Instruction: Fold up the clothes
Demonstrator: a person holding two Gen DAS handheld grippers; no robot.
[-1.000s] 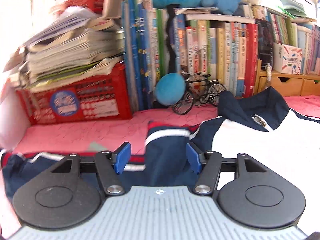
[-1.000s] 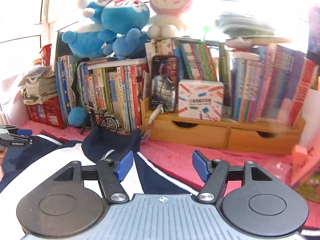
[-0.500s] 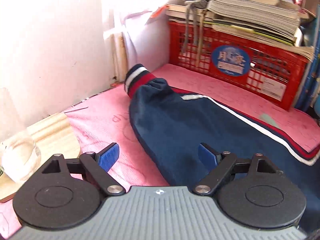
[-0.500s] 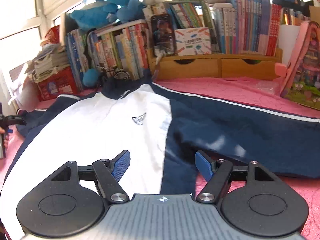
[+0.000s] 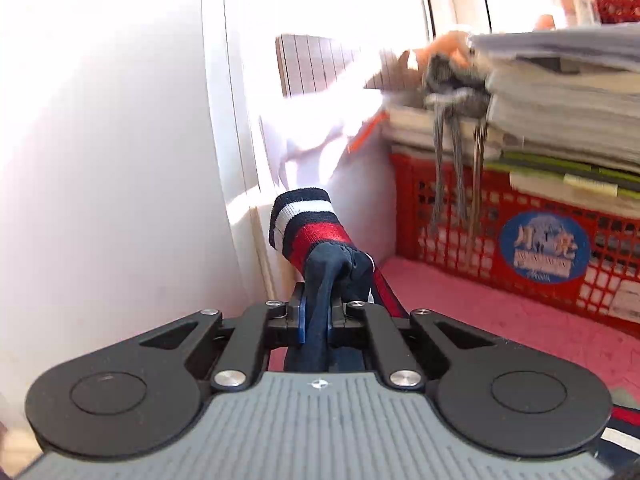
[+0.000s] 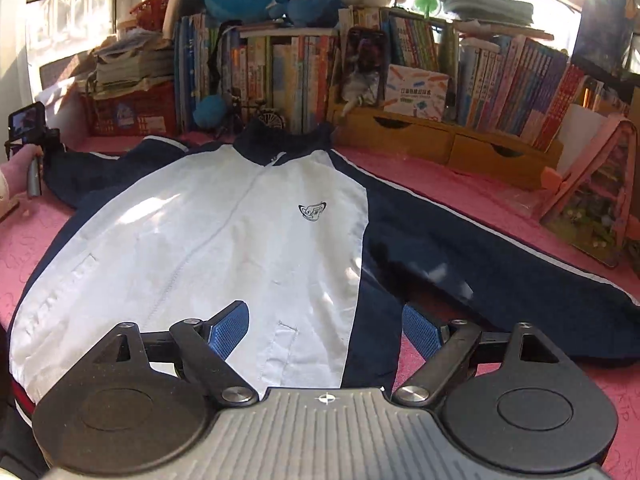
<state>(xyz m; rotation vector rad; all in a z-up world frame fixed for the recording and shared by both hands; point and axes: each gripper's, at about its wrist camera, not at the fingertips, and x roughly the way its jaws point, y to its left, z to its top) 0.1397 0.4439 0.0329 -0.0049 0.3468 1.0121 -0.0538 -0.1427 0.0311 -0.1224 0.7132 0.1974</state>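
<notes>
The left gripper (image 5: 315,322), open half a second ago, now pinches the navy sleeve (image 5: 334,276) behind its striped cuff (image 5: 306,220), lifting it off the table.

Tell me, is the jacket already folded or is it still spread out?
Spread out. The jacket lies flat with its front up and one sleeve stretched sideways; the left gripper is pinching the other sleeve.

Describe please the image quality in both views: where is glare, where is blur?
Left wrist view: the wall and window at upper left are washed out by glare, the paper stack is motion-blurred, while the striped cuff held in the left gripper stays sharp. Right wrist view: sunlight glares through the top windows and falls in patches on the jacket; fisheye bends the bookshelf.
</notes>
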